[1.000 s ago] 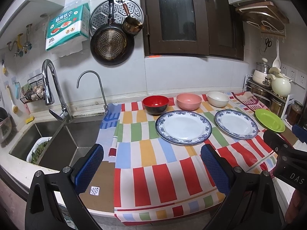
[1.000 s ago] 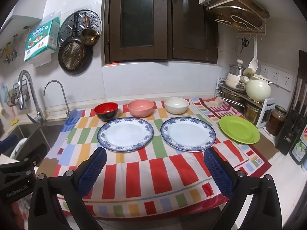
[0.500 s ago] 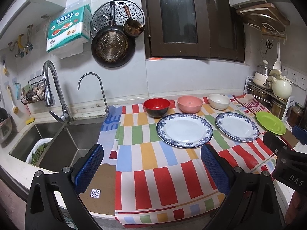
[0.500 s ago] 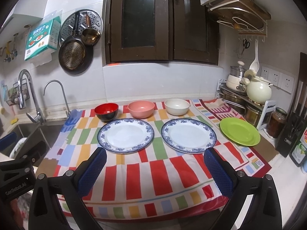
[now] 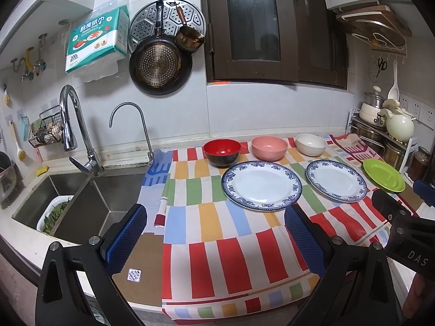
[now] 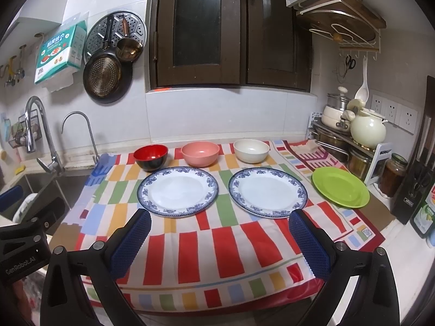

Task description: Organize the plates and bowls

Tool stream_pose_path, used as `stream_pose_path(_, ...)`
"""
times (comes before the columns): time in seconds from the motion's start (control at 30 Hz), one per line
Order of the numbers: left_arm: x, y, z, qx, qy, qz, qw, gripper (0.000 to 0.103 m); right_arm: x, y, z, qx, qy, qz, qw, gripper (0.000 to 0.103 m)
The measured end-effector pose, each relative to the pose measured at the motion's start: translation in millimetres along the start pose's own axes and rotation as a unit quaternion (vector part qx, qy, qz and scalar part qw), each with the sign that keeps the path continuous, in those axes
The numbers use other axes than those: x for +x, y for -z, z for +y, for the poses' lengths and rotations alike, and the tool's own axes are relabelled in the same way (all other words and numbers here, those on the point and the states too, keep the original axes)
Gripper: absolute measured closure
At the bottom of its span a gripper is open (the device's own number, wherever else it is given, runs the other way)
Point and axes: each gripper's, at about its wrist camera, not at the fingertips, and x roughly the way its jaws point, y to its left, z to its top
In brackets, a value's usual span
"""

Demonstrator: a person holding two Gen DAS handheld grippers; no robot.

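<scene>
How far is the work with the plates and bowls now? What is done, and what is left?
Nothing looks done yet. The red bowl, pink bowl and white bowl stand apart in a row. The two blue-rimmed plates and the green plate lie singly on the striped cloth. The left tool and right tool are open and empty. All stacking is left.

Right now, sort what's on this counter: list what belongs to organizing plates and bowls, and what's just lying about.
Job:
red bowl
pink bowl
white bowl
two blue-rimmed plates
green plate

Lying about:
cream kettle
jar
hanging frying pan
faucet
paper towel pack
</scene>
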Motion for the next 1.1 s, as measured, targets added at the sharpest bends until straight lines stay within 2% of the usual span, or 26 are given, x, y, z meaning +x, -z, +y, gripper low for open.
stream_pose_path(0.63,7.4,-4.7,8.7,0.003,0.000,0.004,1.0000,0.000,6.6,-2.4,3.3,0.000,0.000,0.006,1.000,0.001)
stream_pose_path(1.1,28.0,0.2,32.5,0.013,0.007,0.034,0.9993,0.000,14.6,2.3,31.5,-0.001,0.021,0.024,0.999,0.001)
